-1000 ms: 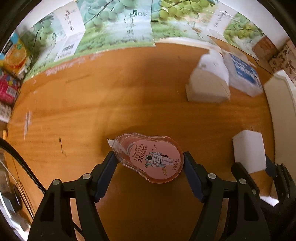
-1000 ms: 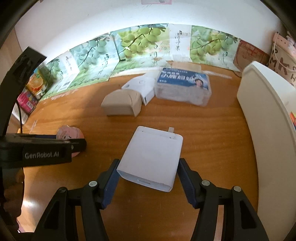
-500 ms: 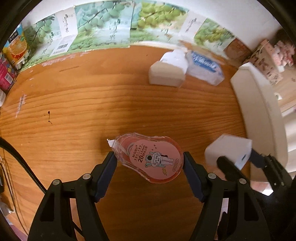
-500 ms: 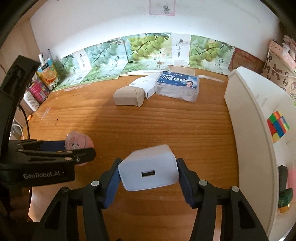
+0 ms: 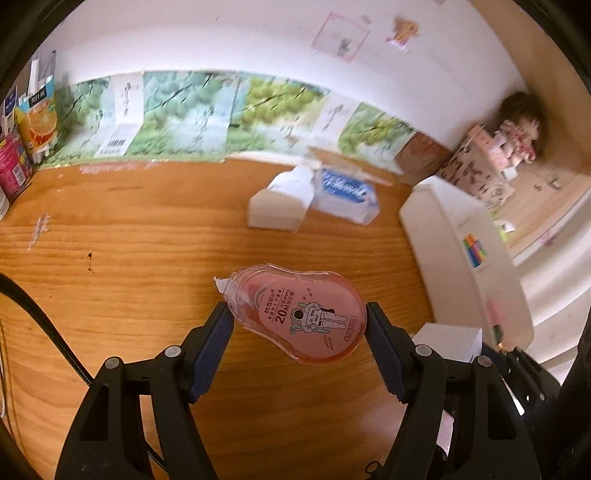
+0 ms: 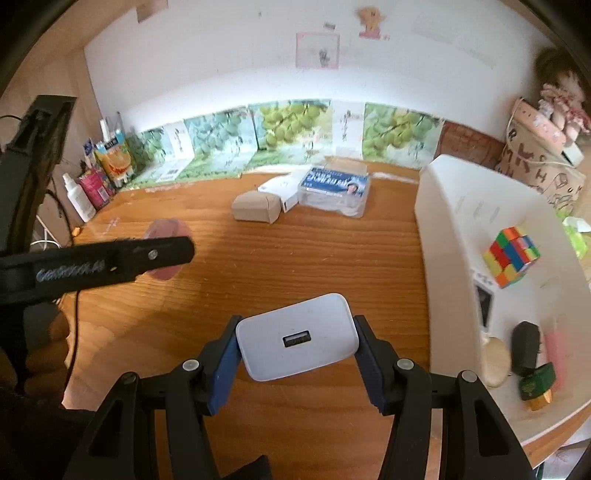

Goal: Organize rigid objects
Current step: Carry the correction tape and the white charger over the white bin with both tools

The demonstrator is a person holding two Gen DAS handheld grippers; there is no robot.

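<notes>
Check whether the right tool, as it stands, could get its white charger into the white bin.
Probably yes: the right tool grips the white USB charger above the table, the white bin sits open beside it, and nothing lies between.

Wooden table (image 6: 295,258): orange-brown top, visible grain, daylit. White wall (image 6: 240,74) behind the table, bearing a pink-edged paper (image 6: 317,50) and a small sticker (image 6: 371,22). Row of grape-print cartons (image 6: 291,129) standing along the table's far edge against the wall. Brown wooden panel (image 6: 48,74) left of the wall.
</notes>
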